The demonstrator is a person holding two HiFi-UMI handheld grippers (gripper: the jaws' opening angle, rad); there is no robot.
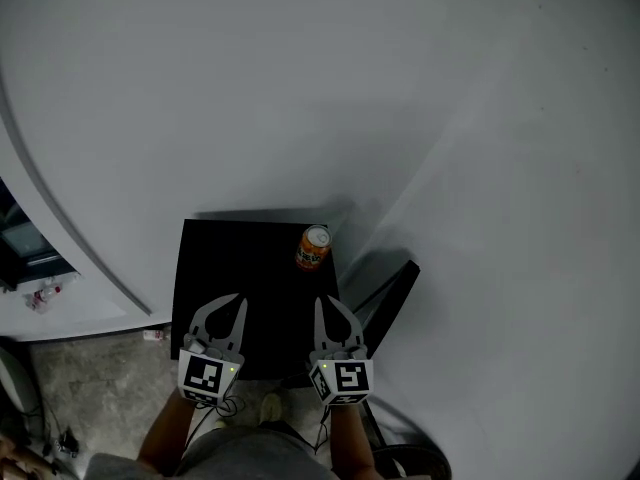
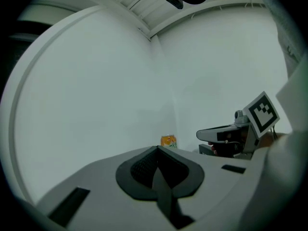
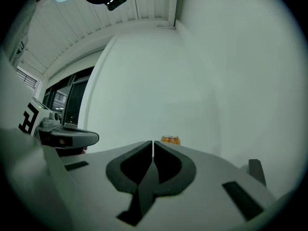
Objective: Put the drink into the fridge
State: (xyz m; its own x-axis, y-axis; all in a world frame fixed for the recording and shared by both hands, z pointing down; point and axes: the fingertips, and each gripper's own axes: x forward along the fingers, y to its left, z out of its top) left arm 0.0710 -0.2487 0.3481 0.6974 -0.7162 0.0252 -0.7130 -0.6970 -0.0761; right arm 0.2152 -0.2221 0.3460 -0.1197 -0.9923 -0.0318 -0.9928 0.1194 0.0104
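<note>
An orange drink can (image 1: pixel 313 248) stands upright near the far right corner of a small black fridge top (image 1: pixel 215 258). My left gripper (image 1: pixel 229 302) hovers over the near left part of that black top, shut and empty. My right gripper (image 1: pixel 331 303) is shut too, just short of the can and slightly right of it. From the left gripper view the can (image 2: pixel 168 141) shows beyond the closed jaws, with the right gripper (image 2: pixel 202 134) to its right. In the right gripper view the can (image 3: pixel 170 140) sits just past the fingertips (image 3: pixel 153 144).
White walls (image 1: pixel 300 88) meet in a corner behind the black unit. A dark panel, perhaps a door (image 1: pixel 385 303), angles out on the unit's right side. A window (image 1: pixel 20 238) and a small bottle (image 1: pixel 42 296) are at the far left. Bare concrete floor (image 1: pixel 90 388) lies below.
</note>
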